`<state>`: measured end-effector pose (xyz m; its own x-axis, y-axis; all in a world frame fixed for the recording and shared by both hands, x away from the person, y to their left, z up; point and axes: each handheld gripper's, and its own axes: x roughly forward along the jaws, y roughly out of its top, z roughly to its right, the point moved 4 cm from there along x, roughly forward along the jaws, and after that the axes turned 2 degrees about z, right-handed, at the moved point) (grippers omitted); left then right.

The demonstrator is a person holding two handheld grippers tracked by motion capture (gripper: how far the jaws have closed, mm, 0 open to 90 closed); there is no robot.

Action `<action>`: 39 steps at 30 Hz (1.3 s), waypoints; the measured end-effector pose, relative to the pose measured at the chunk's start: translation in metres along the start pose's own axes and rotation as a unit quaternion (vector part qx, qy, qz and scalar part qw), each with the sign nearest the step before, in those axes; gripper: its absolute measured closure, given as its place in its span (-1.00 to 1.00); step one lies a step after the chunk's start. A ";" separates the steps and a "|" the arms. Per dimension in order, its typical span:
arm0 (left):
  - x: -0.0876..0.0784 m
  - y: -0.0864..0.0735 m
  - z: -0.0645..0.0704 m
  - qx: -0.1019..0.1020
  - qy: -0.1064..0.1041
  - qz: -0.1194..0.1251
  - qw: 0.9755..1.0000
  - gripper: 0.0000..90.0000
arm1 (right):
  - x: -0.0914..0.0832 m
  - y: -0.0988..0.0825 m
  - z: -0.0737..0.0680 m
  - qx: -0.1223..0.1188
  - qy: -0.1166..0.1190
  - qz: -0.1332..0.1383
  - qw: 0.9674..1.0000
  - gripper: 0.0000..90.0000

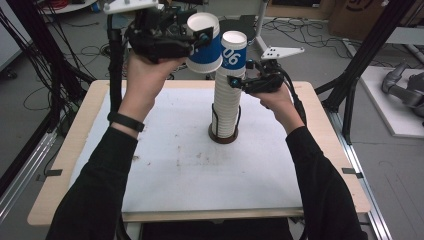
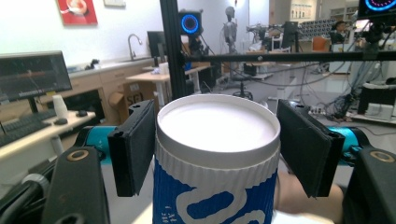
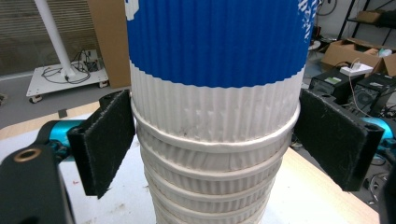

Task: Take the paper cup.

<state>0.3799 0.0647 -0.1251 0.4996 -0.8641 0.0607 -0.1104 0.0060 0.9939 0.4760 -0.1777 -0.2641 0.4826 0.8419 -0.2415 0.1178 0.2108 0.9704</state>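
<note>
Standing upright in a dark round base (image 1: 223, 136) on the white table mat (image 1: 190, 165), the tall stack of nested blue-and-white ribbed paper cups (image 1: 228, 95) has a top cup whose open mouth shows a bare white interior. The right gripper (image 1: 239, 80) pinches this stack just below the top cup's blue band, both pads against the ribbed wall. The left gripper (image 1: 202, 37) clamps 1 separate blue-and-white ribbed paper cup (image 1: 205, 45) near its rim, upright, raised just beside the stack's top, its interior bare.
</note>
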 end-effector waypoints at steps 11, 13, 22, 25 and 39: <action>-0.020 -0.051 0.027 -0.010 -0.016 -0.014 1.000 -0.32 | 0.001 0.000 0.000 0.003 -0.002 -0.001 1.000 -0.70; -0.023 -0.063 0.032 -0.016 -0.019 -0.013 1.000 -0.32 | 0.000 0.000 0.000 0.001 -0.002 -0.001 1.000 -0.70; -0.035 -0.118 0.050 -0.055 -0.040 -0.025 0.997 -0.32 | 0.000 0.000 0.000 0.001 -0.002 -0.002 1.000 -0.70; -0.039 -0.137 0.054 -0.065 -0.042 -0.030 0.997 -0.32 | 0.001 -0.001 0.001 -0.002 -0.001 -0.002 1.000 -0.70; -0.051 -0.192 0.066 -0.101 -0.058 -0.048 0.992 -0.32 | 0.002 -0.001 0.001 -0.004 -0.002 0.000 1.000 -0.70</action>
<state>0.3188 0.0744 -0.3247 0.3954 -0.9179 -0.0345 0.1140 0.0117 0.9934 0.4777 -0.1772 -0.2655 0.4857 0.8402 -0.2411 0.1112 0.2142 0.9705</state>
